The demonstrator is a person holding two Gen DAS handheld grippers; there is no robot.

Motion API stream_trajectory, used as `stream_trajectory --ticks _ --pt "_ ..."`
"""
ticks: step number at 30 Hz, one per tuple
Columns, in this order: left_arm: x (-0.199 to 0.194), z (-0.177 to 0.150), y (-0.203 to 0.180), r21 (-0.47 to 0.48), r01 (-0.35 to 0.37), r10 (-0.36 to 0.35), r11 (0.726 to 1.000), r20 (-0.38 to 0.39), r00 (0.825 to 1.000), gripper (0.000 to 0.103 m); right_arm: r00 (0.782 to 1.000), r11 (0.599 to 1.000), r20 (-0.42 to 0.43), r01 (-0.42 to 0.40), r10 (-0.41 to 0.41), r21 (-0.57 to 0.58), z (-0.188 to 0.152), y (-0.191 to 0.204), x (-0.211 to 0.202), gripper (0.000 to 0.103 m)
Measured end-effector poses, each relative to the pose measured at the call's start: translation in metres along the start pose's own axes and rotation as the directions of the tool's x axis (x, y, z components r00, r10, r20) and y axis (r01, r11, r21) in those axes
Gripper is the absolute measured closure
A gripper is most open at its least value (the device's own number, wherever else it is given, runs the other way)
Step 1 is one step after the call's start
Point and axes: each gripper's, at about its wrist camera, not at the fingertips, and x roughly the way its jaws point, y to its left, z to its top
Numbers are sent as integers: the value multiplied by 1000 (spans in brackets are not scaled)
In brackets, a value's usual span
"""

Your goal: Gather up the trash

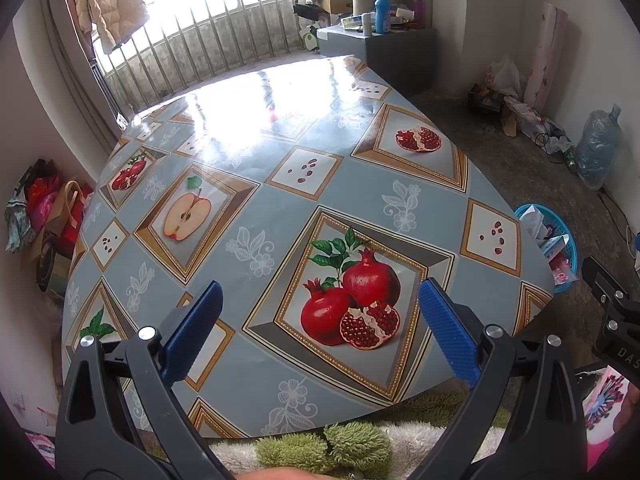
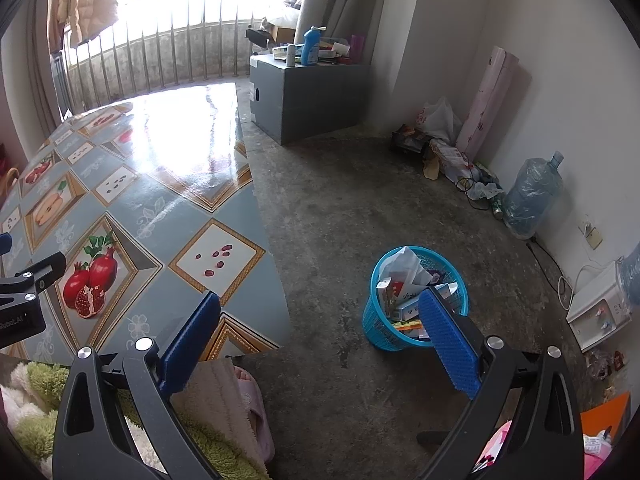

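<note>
Closest to me, the left tool (image 1: pixel 320 312) hangs over the near edge of the table (image 1: pixel 360 200), its blue ribbed pads (image 1: pixel 448 332) spread wide apart with nothing between them. Under it the glossy blue-grey oilcloth shows a printed pomegranate panel (image 1: pixel 352 308). A shaggy green and white fleece (image 1: pixel 328 448) lies just below the table edge.

The right tool (image 2: pixel 320 332) is off the table's right side, above the bare concrete floor (image 2: pixel 360 200), and its pads (image 2: pixel 448 340) also stand well apart and hold nothing. A pink slipper (image 2: pixel 252 404) sits near its left finger.

On the floor beside the table stands the round bright-blue plastic mesh wastebasket (image 2: pixel 380 328), upright and stuffed with trash: crumpled white paper (image 2: pixel 408 264) and small printed cartons (image 2: pixel 404 300) poking above the rim. From the left tool's view the same basket (image 1: pixel 568 248) peeks out past the table's right edge.

Further off, a large wrapped water jug (image 2: pixel 532 196) stands against the right wall, near a clutter of bags. Beyond it a grey box cabinet (image 2: pixel 308 96) carries a blue bottle (image 2: pixel 310 46), in front of the bright railed window.
</note>
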Motion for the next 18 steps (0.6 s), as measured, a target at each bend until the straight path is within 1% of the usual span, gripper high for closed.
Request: stream_trajectory --ticks 18 --pt "0 0 0 0 0 0 1000 0 1000 9 1000 1000 2 -4 4 -3 2 1 -1 7"
